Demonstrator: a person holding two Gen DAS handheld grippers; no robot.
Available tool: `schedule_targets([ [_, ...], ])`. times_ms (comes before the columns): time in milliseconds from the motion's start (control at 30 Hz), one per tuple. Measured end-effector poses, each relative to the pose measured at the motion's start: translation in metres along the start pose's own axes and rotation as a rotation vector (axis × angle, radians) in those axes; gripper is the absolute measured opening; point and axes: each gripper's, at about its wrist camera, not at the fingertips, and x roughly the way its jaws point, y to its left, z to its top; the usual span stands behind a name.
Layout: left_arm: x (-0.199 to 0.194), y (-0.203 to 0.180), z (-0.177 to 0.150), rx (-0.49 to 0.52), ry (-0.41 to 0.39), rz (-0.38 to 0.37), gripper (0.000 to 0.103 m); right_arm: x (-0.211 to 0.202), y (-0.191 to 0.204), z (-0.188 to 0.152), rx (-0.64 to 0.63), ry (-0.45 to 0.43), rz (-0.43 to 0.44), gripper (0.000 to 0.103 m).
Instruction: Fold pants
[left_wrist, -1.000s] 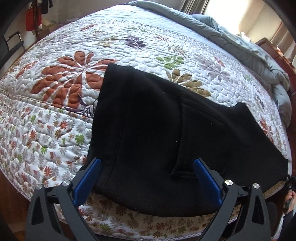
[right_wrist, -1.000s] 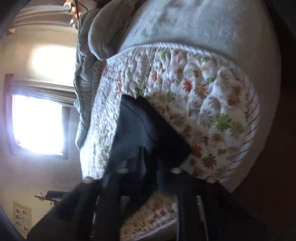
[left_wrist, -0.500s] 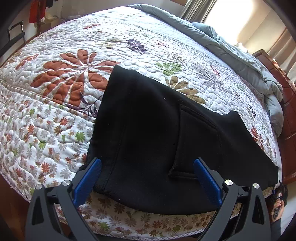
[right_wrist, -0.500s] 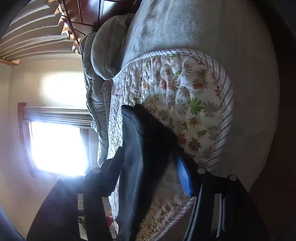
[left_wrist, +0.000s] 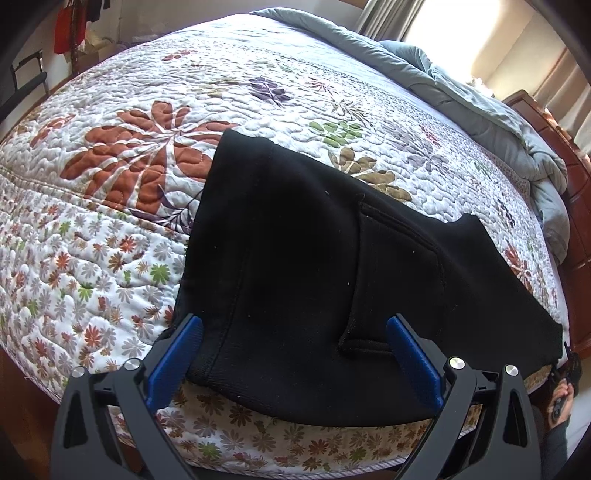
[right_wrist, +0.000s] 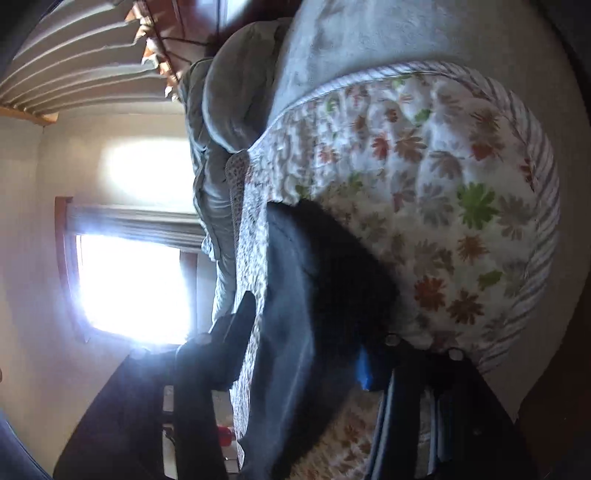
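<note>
Fingers of the left gripper (left_wrist: 293, 354) stand wide apart over the near hem of the black pants (left_wrist: 332, 240), holding nothing, poised as if ready to take that edge. On the right gripper (right_wrist: 306, 339), turned on its side at the bed's corner, the jaws have just been closing with the pants' edge between them; whether the pads already press the cloth I cannot tell. Beyond, the pants lie flat across the flowered quilt (left_wrist: 129, 155) near the bed's edge, within easy reach. Farther off, a grey duvet (left_wrist: 480, 103) is bunched by the window.
</note>
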Motion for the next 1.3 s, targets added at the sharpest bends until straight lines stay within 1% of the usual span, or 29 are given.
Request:
schedule_targets([
  [33,0.000,0.000,0.000,-0.002,-0.002,0.000,0.099,0.000,-0.001,0.001,0.002,-0.006,-0.007,0.037],
  [67,0.000,0.000,0.000,-0.004,-0.003,-0.001,0.099,0.000,-0.001,0.002,0.000,-0.006,-0.012,0.033],
  [133,0.000,0.001,0.000,-0.009,-0.009,-0.006,0.099,0.001,0.000,0.002,-0.019,0.002,-0.047,0.013],
  [167,0.000,0.001,0.000,-0.011,-0.012,-0.010,0.099,-0.002,0.000,0.004,-0.016,-0.003,-0.050,0.009],
  [267,-0.002,0.005,-0.003,-0.022,-0.029,-0.029,0.099,-0.006,0.012,0.002,-0.065,-0.008,-0.061,0.009],
  [367,-0.002,0.007,-0.004,-0.027,-0.038,-0.036,0.099,-0.011,0.032,0.001,-0.093,-0.019,-0.054,0.009],
  [567,-0.004,0.011,-0.005,-0.040,-0.054,-0.064,0.099,-0.020,0.083,-0.005,-0.223,-0.034,-0.083,0.009],
  [633,-0.006,0.013,-0.006,-0.046,-0.059,-0.075,0.099,-0.022,0.105,-0.012,-0.290,-0.042,-0.101,0.009],
  [800,-0.008,0.016,-0.006,-0.057,-0.067,-0.095,0.099,-0.025,0.162,-0.032,-0.443,-0.060,-0.134,0.009],
  [933,-0.010,0.018,-0.007,-0.070,-0.074,-0.109,0.099,-0.025,0.199,-0.051,-0.551,-0.067,-0.161,0.009],
  [1000,-0.010,0.018,-0.007,-0.070,-0.077,-0.109,0.099,-0.024,0.217,-0.064,-0.621,-0.075,-0.194,0.009],
  [1100,-0.012,0.018,-0.009,-0.072,-0.083,-0.111,0.099,-0.022,0.239,-0.084,-0.705,-0.078,-0.229,0.009],
  [1167,-0.013,0.019,-0.009,-0.076,-0.087,-0.117,0.099,-0.020,0.248,-0.095,-0.740,-0.074,-0.233,0.009],
  [1233,-0.014,0.019,-0.010,-0.078,-0.088,-0.122,0.099,-0.017,0.261,-0.109,-0.791,-0.081,-0.255,0.009],
  [1300,-0.015,0.020,-0.010,-0.080,-0.089,-0.127,0.099,-0.014,0.269,-0.118,-0.813,-0.078,-0.259,0.009],
])
